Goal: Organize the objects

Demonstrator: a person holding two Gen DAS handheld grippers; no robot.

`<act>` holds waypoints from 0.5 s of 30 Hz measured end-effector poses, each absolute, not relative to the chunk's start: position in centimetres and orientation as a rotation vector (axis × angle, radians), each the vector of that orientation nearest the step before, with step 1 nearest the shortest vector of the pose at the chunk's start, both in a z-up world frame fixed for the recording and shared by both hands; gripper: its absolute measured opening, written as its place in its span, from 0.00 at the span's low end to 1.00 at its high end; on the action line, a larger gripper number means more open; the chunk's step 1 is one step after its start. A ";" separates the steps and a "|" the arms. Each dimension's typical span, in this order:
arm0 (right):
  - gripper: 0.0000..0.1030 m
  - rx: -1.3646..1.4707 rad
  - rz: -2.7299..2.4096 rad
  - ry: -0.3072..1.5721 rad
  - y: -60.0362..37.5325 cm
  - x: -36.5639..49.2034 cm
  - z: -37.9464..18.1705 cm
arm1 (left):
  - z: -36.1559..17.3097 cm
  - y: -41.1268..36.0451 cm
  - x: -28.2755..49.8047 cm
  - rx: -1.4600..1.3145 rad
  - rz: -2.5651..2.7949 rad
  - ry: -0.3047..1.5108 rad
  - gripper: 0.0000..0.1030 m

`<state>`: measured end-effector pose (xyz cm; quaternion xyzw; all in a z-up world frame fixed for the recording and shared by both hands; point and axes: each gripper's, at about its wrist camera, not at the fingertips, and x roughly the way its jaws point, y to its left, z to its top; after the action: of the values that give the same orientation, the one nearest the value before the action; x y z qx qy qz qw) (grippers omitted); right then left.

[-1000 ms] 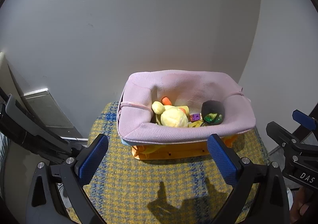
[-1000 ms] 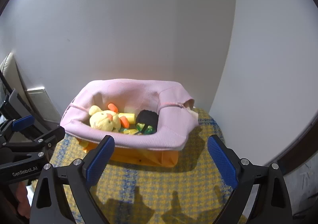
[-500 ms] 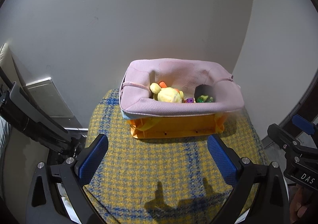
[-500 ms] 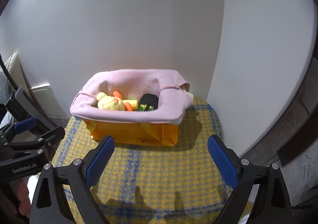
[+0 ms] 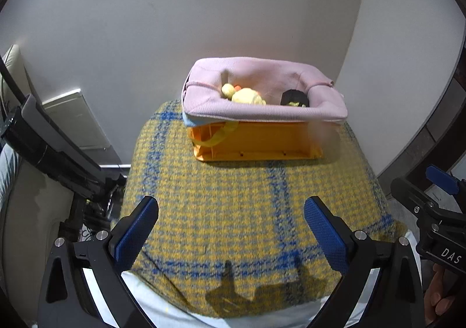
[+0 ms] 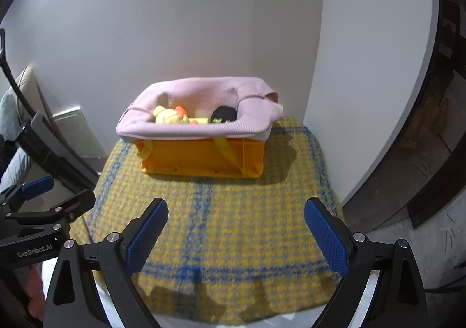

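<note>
Both grippers, left [image 5: 231, 229] and right [image 6: 236, 230], were spread and empty, well short of the orange plastic crate [image 5: 256, 140] with pink knitted liner [image 5: 262, 112]; yellow plush toy [image 5: 247, 96] and small items already inside, so sorting looked finished.

Even, fairly bright indoor light falls from behind, throwing gripper shadows onto the near plaid blanket [image 5: 233, 211]. The right view's blanket is blurred, and fisheye edges curve darkly.

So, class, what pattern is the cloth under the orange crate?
Yellow-and-grey weave with blue check lines on the cloth; left wrist view.
</note>
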<state>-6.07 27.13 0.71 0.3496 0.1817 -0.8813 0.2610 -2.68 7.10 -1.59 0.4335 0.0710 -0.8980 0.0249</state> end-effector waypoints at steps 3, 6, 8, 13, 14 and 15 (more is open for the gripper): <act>0.92 0.962 -2.375 0.493 27.5 -5.2 0.5 | -1.7 6.8 -1.8 1.359 -2.758 0.227 1.00; 0.92 0.979 -2.372 0.501 27.8 -4.6 0.2 | -1.8 6.7 -1.4 1.371 -2.735 0.219 1.00; 0.92 0.994 -2.372 0.496 28.1 -4.4 0.0 | -1.9 6.6 -1.0 1.379 -2.718 0.234 1.00; 0.92 1.018 -2.373 0.486 28.8 -3.8 -0.6 | -2.4 6.8 0.2 1.405 -2.703 0.240 1.00; 0.92 1.020 -2.371 0.489 28.8 -3.6 -0.7 | -2.6 6.8 0.4 1.409 -2.700 0.236 1.00; 0.92 1.025 -2.367 0.493 28.8 -3.5 -0.9 | -2.7 6.8 0.6 1.413 -2.694 0.232 1.00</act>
<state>-3.48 28.82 -0.85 0.3776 0.1815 -0.8716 0.2548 0.55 6.83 -2.69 0.4626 0.0758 -0.8822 0.0453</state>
